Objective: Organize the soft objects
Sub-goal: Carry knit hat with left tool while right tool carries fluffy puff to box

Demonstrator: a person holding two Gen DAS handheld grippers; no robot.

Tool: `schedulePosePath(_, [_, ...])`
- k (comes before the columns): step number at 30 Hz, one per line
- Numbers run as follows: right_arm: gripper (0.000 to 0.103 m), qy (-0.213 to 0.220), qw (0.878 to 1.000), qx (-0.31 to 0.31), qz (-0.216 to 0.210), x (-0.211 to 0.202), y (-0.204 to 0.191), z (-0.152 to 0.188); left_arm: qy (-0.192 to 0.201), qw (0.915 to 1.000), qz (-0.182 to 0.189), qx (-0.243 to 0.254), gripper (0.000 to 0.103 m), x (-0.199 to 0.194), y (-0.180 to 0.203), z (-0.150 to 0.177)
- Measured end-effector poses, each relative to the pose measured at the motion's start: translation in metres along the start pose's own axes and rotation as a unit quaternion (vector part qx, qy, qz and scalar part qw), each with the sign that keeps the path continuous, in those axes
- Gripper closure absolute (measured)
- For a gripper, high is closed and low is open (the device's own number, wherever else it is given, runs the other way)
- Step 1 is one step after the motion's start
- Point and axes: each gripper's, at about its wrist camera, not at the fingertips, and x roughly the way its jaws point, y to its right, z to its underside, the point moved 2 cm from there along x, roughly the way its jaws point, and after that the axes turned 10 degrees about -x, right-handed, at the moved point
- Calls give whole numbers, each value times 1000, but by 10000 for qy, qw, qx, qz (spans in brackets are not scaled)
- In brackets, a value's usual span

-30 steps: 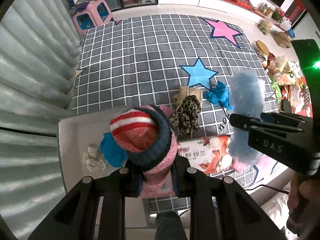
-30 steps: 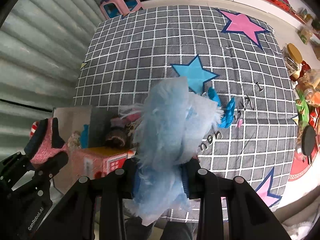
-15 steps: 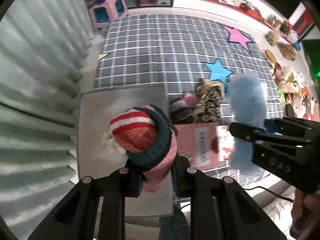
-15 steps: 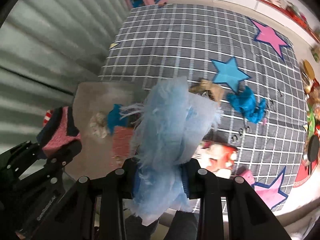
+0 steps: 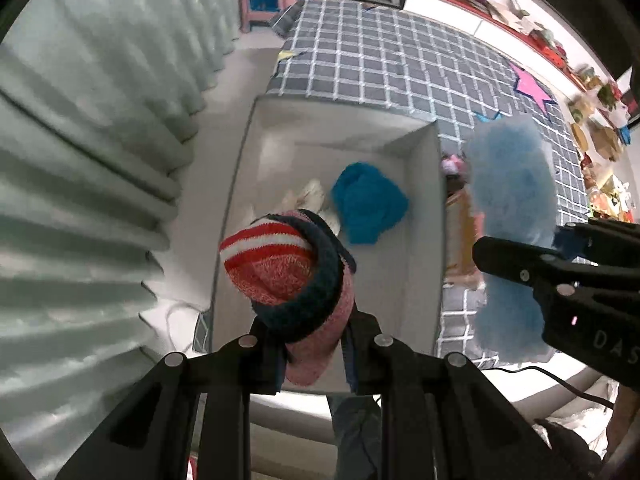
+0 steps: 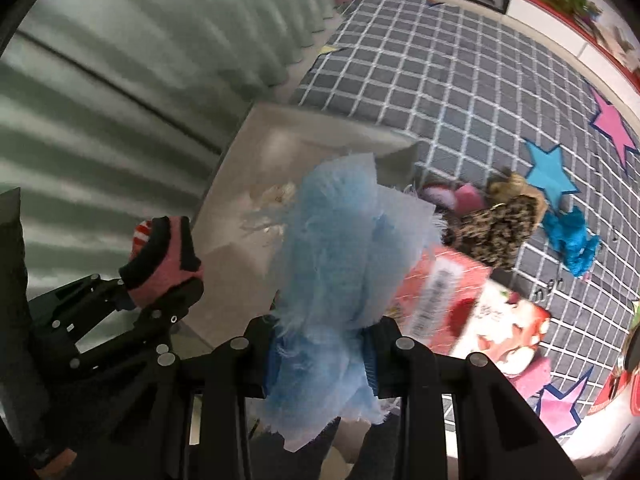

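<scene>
While the left gripper (image 5: 316, 354) is clamped on a striped knit sock (image 5: 288, 276), the sock hangs over the near half of the white box (image 5: 424, 136), its red-and-white toe thrust forward and to the left, its pink cuff pinched between the fingers. Its long axis runs roughly along the fingers, away from the camera. The right gripper (image 6: 320, 354) is closed on a fluffy pale-blue cloth (image 6: 340, 248), which stands up from the fingers with its long axis about in line with them; in the left wrist view that cloth (image 5: 512, 208) hangs just outside the box's right wall, over the grid-patterned mat (image 5: 400, 68).

Inside the box lie a teal knit piece (image 5: 368, 208) and a cream fabric item (image 5: 308, 198) (partly hidden by the sock), touching each other near the middle. The far part of the box floor shows bare, as does the strip along the left wall. A ribbed curtain (image 5: 80, 160) lies close on the left of the box. On the right, just beside the box, sit a red printed carton (image 6: 472, 312), a leopard-print item (image 6: 500, 226) and pink pieces (image 6: 468, 196); a blue crumpled item (image 6: 572, 240) lies farther out on the mat.
</scene>
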Motion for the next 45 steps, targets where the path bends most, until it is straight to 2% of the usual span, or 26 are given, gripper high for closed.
schedulePosePath(3, [68,-97,9998,-101,-107,13,-14,5,-98,9999,-8,-51,79,5,-11,10])
schedulePosePath(12, [68,-364,9988,-305,-80,37,-34,12,-339,9993,61,-132,79,20,-23,25])
schedulePosePath(45, [68,-577,9980,-166,-194,58,-36,11,-607,9981,-5,-26,78,39,-20,24])
